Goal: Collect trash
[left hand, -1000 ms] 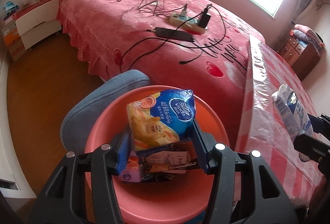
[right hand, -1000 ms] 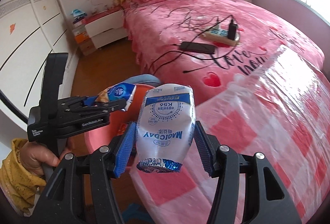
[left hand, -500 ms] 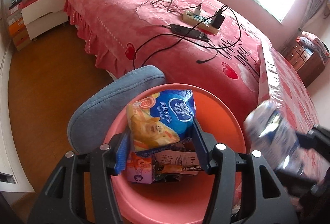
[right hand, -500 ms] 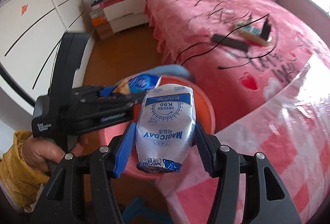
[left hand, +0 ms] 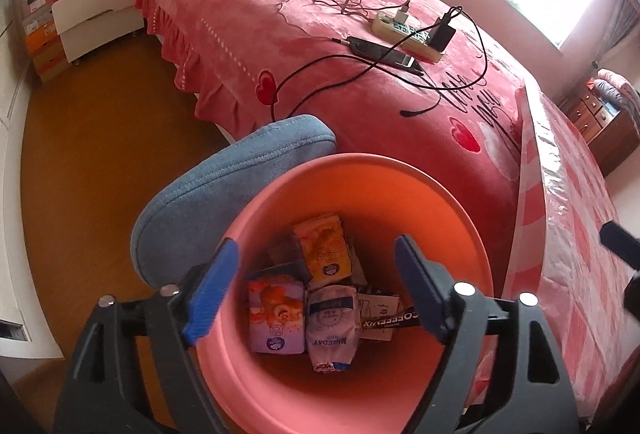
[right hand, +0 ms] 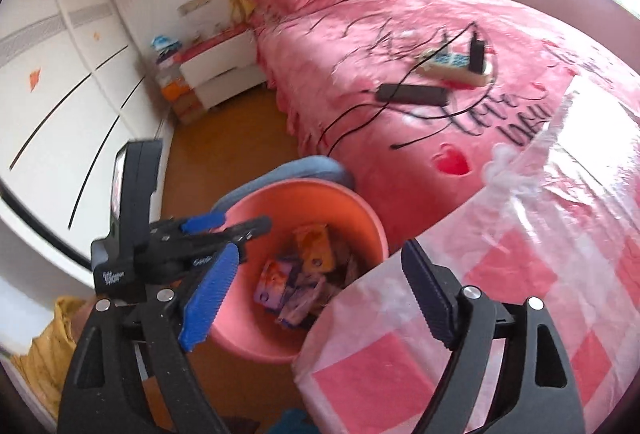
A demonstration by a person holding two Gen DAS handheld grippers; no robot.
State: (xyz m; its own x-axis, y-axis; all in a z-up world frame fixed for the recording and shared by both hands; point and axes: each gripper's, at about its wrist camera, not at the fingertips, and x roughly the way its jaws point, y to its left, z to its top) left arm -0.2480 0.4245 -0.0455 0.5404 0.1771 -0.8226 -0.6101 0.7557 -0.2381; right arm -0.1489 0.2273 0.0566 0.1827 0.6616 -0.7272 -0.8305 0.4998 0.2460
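The left tongs hang over the mouth of the pink bin, released and widening, nothing between the blue pads. Below them, on the bin's floor, lie the wrappers: the orange snack bag toward the far wall, a purple packet under the left pad's side, and the white MAGICDAY pouch just beside it, roughly midway between the two pads but well beneath them. A dark coffee-mix stick lies touching the pouch on the right.

The right tongs are also released and widening, with nothing gripped. They sit above the corner of the desk, which is covered in a pink checked cloth under clear plastic. The bin stands on the floor just off that corner, and its contents show through the gap nearer the left pad. The left tongs' black body appears at the bin's near-left rim. A blue cushion rests against the bin's far side, before the bed.
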